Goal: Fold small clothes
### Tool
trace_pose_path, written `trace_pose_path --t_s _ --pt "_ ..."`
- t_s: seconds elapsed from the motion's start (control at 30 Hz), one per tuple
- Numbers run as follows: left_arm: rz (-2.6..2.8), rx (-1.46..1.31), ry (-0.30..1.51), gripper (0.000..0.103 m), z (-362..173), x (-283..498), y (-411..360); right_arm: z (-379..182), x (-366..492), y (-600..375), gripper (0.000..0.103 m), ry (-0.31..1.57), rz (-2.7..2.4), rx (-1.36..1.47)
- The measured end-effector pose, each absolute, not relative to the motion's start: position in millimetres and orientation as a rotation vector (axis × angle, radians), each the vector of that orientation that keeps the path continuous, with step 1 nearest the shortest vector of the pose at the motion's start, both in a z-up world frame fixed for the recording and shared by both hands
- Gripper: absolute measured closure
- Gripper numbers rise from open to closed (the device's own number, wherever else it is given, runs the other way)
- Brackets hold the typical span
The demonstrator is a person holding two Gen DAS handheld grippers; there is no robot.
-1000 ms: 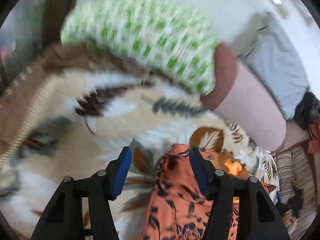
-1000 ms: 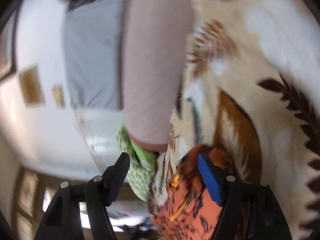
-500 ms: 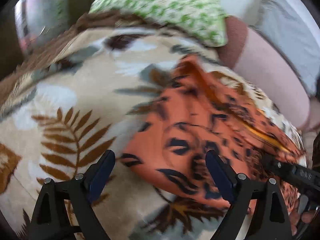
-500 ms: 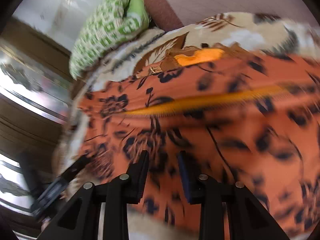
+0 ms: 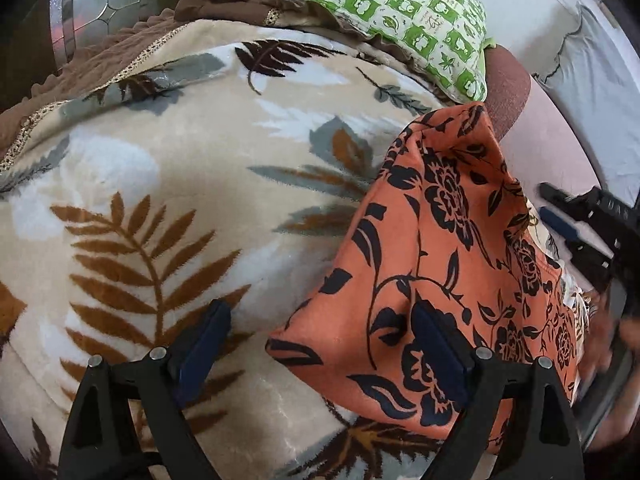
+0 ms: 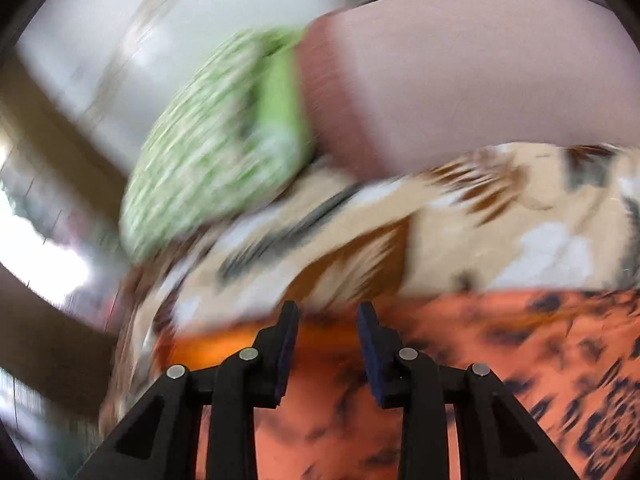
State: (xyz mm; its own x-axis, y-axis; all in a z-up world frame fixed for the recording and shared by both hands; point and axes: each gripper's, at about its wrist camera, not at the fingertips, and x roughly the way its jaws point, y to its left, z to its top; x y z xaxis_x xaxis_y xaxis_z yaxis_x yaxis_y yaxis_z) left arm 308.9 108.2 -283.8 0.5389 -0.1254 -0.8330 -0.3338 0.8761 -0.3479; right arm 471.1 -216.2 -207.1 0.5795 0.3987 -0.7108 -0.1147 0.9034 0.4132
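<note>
An orange garment with black flower print (image 5: 436,264) lies on the leaf-patterned blanket (image 5: 168,184), one end raised into a peak. My left gripper (image 5: 322,340) is open wide, low over the blanket. The garment's near corner lies between its jaws, with neither pad pressing on it. In the blurred right wrist view the right gripper (image 6: 330,340) hangs over the garment (image 6: 520,364) near its edge. Its jaws stand a narrow gap apart and are opening, and I see no cloth pinched between them. The left wrist view shows that gripper (image 5: 572,224) just past the garment's right side.
A green and white patterned pillow (image 5: 400,12) rests at the head of the bed beside a pink and maroon bolster (image 5: 532,120). A brown frilled bedspread edge (image 5: 100,64) runs along the far left. A pale wall (image 6: 100,40) rises behind.
My left gripper has opened wide, let go of the orange cloth and sunk toward the blanket. The right gripper has swung and rolled across the garment, its jaws going from wide to narrow.
</note>
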Motion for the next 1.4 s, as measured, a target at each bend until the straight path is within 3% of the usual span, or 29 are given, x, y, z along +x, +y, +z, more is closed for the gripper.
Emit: trace_pose_path --t_s 0.17,0.33,0.53,0.87,1.07,1.2,1.4 --pt "0.151 -0.398 0.972 0.011 -272.4 296.1 102.7 -235.3 470.0 -149.2 0.068 0.995 0.404 0.330" --pt "0.149 -0.348 1.043 0.011 -284.7 302.7 101.3 -279.1 527.6 -139.5 0.068 1.048 0.334 0.384" --pt "0.159 -0.329 1.032 0.011 -281.0 304.6 98.9 -257.9 515.1 -184.6 0.068 0.919 0.279 0.454" --pt "0.138 -0.179 0.909 0.011 -259.1 296.5 61.8 -202.0 397.8 -353.6 0.068 0.812 -0.013 0.417" --pt "0.209 0.054 1.042 0.008 -281.7 310.6 18.3 -226.3 385.5 -449.3 0.068 0.855 -0.180 0.523" --pt "0.237 0.118 1.056 0.002 -291.7 314.4 10.8 -268.2 400.0 -461.7 0.068 0.885 -0.196 0.578" --pt "0.216 0.006 1.060 0.000 -295.3 316.9 26.7 -231.5 377.3 -437.7 0.068 0.848 -0.162 0.465"
